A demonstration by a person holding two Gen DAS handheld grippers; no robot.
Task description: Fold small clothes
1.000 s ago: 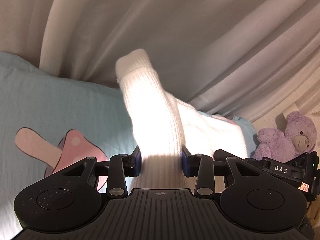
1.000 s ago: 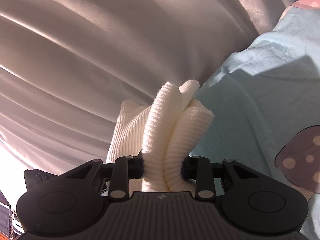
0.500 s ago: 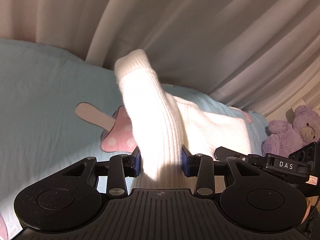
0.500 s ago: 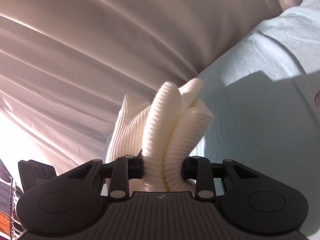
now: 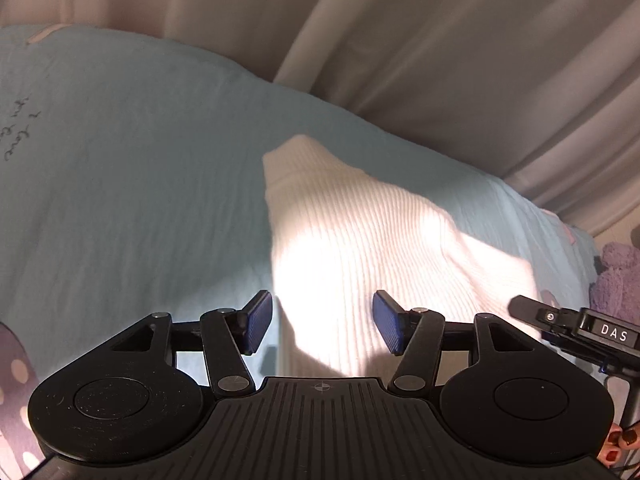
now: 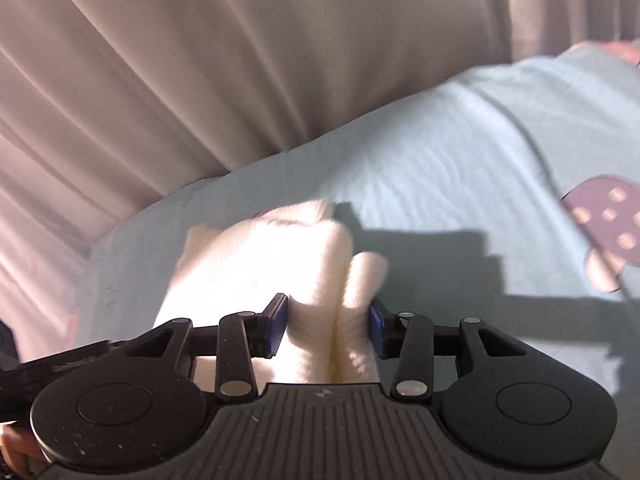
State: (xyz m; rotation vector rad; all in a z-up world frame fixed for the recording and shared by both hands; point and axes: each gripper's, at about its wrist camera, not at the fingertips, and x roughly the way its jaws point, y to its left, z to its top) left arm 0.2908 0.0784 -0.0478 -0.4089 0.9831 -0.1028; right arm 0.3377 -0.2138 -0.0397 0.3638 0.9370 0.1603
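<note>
A small white ribbed knit garment lies on the light blue bedsheet, one corner pointing toward the curtain. My left gripper is open just above its near edge, blue pads apart and holding nothing. In the right wrist view the same white garment is bunched in folds between the pads of my right gripper, which touch it on both sides, with the jaws a little wider than before. The right gripper's body also shows at the left view's right edge.
Pale curtains hang behind the bed. A purple plush bear sits at the bed's right end. Mushroom prints mark the sheet. The sheet stretches out to the left of the garment.
Both grippers came down to the bed with the garment. The left gripper opened and let the cloth go; it now lies flat. The right gripper's jaws widened a little around the bunched cloth.
</note>
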